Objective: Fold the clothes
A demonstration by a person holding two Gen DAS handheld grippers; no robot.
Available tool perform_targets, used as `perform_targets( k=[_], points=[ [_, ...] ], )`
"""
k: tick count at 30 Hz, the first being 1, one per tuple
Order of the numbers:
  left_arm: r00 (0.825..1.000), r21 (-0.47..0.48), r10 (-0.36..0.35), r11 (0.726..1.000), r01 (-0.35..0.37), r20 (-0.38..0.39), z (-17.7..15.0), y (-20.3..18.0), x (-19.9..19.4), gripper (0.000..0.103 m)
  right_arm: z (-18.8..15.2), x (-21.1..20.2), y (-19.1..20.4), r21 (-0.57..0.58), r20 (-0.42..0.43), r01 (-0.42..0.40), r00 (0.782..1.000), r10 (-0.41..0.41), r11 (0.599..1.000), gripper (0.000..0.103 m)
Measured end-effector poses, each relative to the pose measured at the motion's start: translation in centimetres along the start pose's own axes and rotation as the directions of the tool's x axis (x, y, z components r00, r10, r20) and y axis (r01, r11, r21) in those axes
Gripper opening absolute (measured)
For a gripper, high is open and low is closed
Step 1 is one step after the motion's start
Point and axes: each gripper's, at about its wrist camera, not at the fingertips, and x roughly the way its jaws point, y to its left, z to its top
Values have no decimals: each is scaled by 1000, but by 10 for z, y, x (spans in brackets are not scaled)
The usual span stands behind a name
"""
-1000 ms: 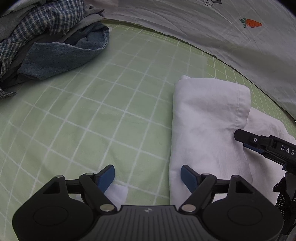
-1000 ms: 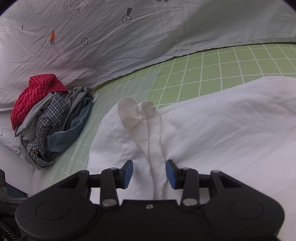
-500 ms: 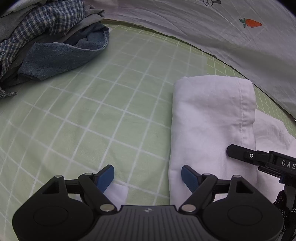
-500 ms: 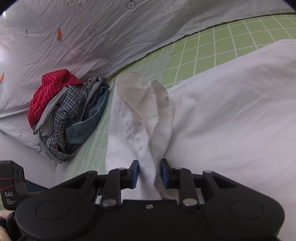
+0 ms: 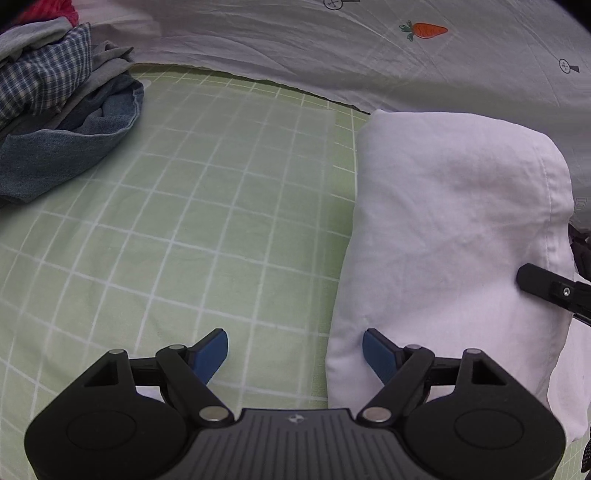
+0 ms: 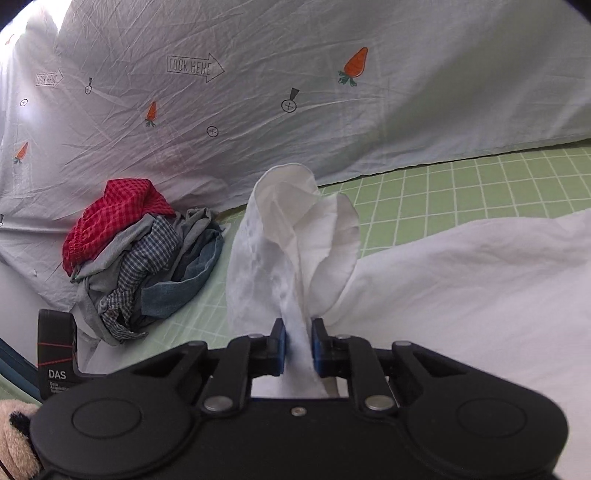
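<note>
A green mat with a white grid covered the surface. A pale sheet printed with carrots and arrows hung at the far side. A plush toy showed at the near left corner.

Soft matt white cloth garment lies on a smooth, grid-printed green cloth sheet.

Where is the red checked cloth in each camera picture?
Left wrist view: only a sliver of the red checked cloth shows at the top left edge.
Right wrist view: it sits at middle left, topping the heap.
Shared landmark: the blue denim piece in that same heap.
</note>
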Motion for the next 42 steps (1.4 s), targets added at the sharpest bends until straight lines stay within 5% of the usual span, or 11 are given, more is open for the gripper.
perform_targets(
  k=[5,14,20,30,31,32,33,36,39,42],
  points=[
    [998,97,47,994,-43,-38,-9,-18,9,81,-15,7,-20,69,-32,89,996,-87,994,29],
    [999,40,22,999,-21,-22,-7,-11,1,81,-30,22,-43,152,-64,190,981,-182,970,45],
    [999,6,-42,999,42,11,20,-18,5,81,-4,40,-44,147,-11,117,993,-116,982,60],
    [1000,-72,5,997,-3,26,57,-12,27,81,19,92,-52,158,-34,-23,999,28,987,83],
    [1000,-75,11,997,-9,26,58,-10,29,81,21,95,-51,158,-40,-32,998,39,987,82],
    [999,-78,17,997,-15,29,60,-9,31,81,22,98,-50,161,-50,-53,997,62,986,72],
    [999,-85,23,996,-21,33,61,-8,31,81,24,101,-49,171,-67,-93,992,106,981,47],
    [998,-107,37,994,-32,46,64,-4,32,81,23,104,-42,168,-96,-121,986,139,978,24],
    [997,-126,17,992,-7,74,69,1,32,81,22,93,-35,149,-57,-99,992,109,984,10],
    [994,-103,-30,994,41,108,71,-6,29,89,24,65,-27,163,27,-68,998,64,984,8]
  ],
)
